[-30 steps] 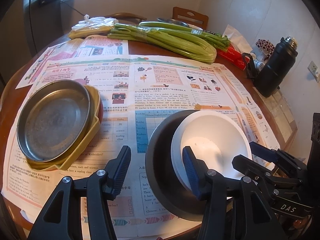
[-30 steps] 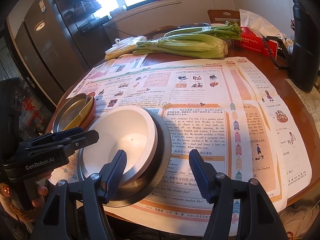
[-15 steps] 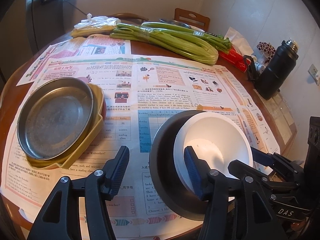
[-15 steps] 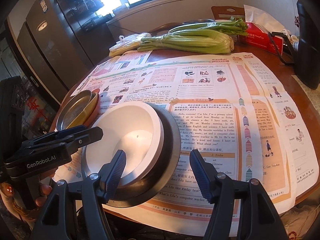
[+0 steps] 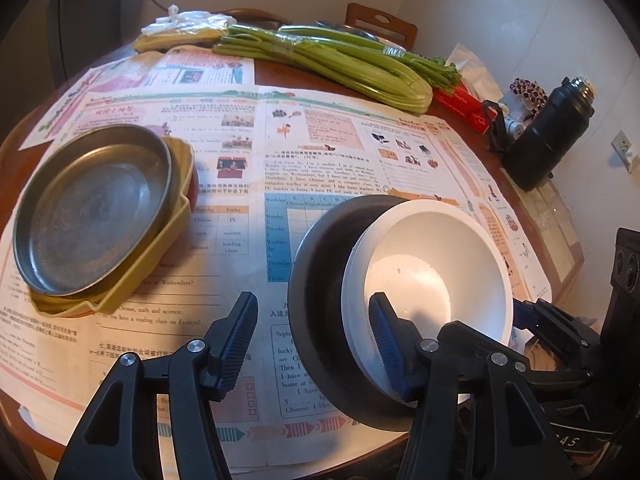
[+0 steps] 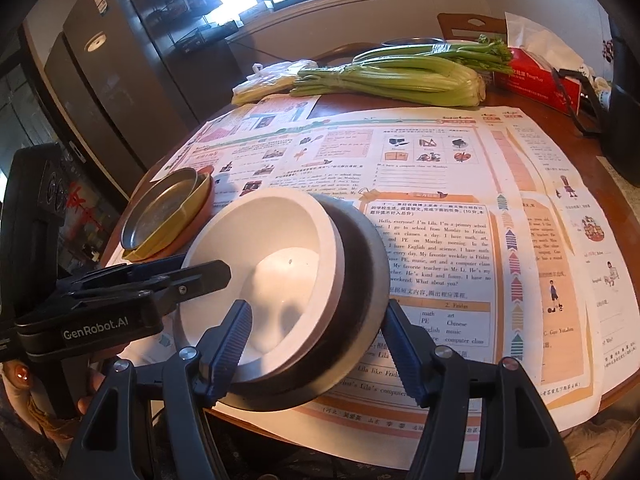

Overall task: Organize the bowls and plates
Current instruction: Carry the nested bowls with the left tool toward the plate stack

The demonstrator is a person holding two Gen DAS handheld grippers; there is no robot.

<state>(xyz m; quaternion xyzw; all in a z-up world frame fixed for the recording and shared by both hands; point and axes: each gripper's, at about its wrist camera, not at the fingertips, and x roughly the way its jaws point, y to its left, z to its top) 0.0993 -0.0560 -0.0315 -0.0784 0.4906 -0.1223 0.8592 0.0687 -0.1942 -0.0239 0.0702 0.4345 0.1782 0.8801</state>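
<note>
**Both grippers at the stacked bowls**

A white bowl sits nested in a dark metal bowl at the near edge of the round table, on a spread of printed sheets; the stack looks tipped, though I cannot tell whether it is clear of the paper. The right gripper straddles the near rims, one finger inside the white bowl, the other outside the dark bowl's wall; whether the pads press I cannot tell. The left gripper stands spread; its right finger lies inside the white bowl, its left finger over bare paper, nothing pinched. Well apart to the left, a steel plate rests on a yellow dish.
</note>
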